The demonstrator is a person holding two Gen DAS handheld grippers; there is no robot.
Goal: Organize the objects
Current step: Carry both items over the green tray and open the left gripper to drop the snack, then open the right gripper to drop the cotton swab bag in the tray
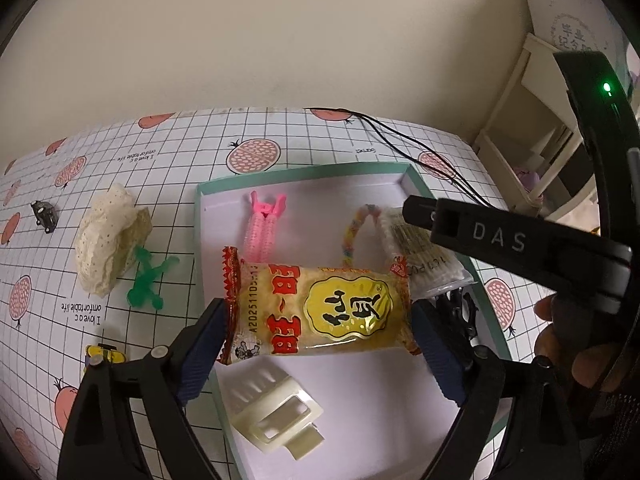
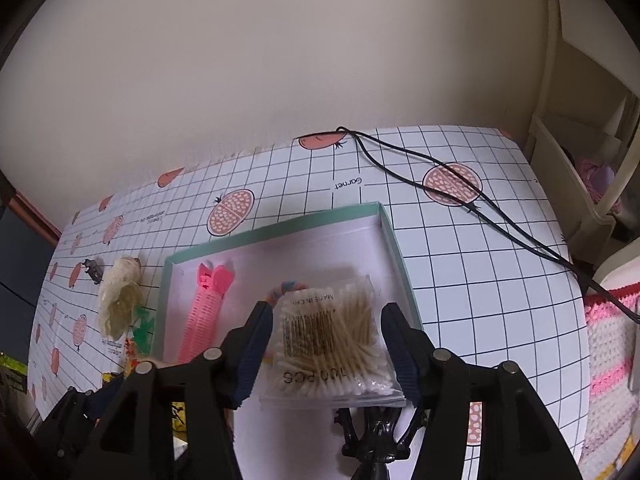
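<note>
Left gripper (image 1: pixel 320 344): fingers closed in on a yellow snack packet (image 1: pixel 320 312), one pad at each crimped end, holding it over the near part of the tray.
Right gripper (image 2: pixel 328 356): fingers spread around a clear bag of cotton swabs (image 2: pixel 332 340); whether the pads press on it, I cannot tell.
Tray (image 1: pixel 312 170): shallow, teal-rimmed, white inside, on the checked tablecloth (image 1: pixel 180 152).
Near in tray: cream hair claw (image 1: pixel 272 412); black hair claw (image 2: pixel 376 432) on the right.
Far in tray: pink hair roller clip (image 1: pixel 260 228) at left, multicoloured hair tie (image 1: pixel 356 228) beside the swabs.
Left of tray: green plastic figure (image 1: pixel 148 280), cream lace fabric (image 1: pixel 104 240), toy car (image 1: pixel 44 216) farther off.
Far right: black cable (image 2: pixel 440 184) across the cloth.
</note>
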